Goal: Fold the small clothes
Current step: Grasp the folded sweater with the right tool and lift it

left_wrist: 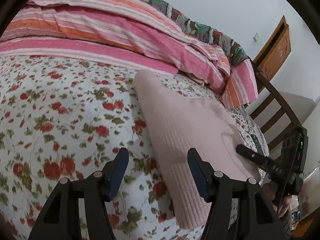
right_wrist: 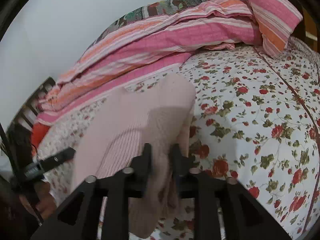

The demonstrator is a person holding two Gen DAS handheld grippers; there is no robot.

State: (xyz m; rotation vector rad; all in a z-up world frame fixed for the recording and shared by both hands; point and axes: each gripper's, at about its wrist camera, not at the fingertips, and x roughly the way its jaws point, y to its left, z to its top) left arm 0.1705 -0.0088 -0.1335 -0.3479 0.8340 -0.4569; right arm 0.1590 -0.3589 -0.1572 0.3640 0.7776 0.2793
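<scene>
A pale pink ribbed knit garment (left_wrist: 186, 128) lies folded lengthwise on the floral bedsheet (left_wrist: 60, 108). My left gripper (left_wrist: 158, 158) is open, hovering over the garment's near left edge, one finger over the sheet and one over the knit. My right gripper (right_wrist: 160, 152) is shut on a bunched fold of the same pink garment (right_wrist: 136, 120), which hangs down between the fingers. The right gripper also shows in the left wrist view (left_wrist: 254, 157) at the garment's right edge, and the left gripper's finger (right_wrist: 58, 158) shows at the left of the right wrist view.
A pink and orange striped quilt (left_wrist: 112, 32) is heaped along the far side of the bed, with a striped pillow (left_wrist: 240, 84) at its end. A dark wooden headboard (left_wrist: 276, 108) and a wooden door (left_wrist: 276, 54) stand beyond. The floral sheet (right_wrist: 260, 120) spreads right.
</scene>
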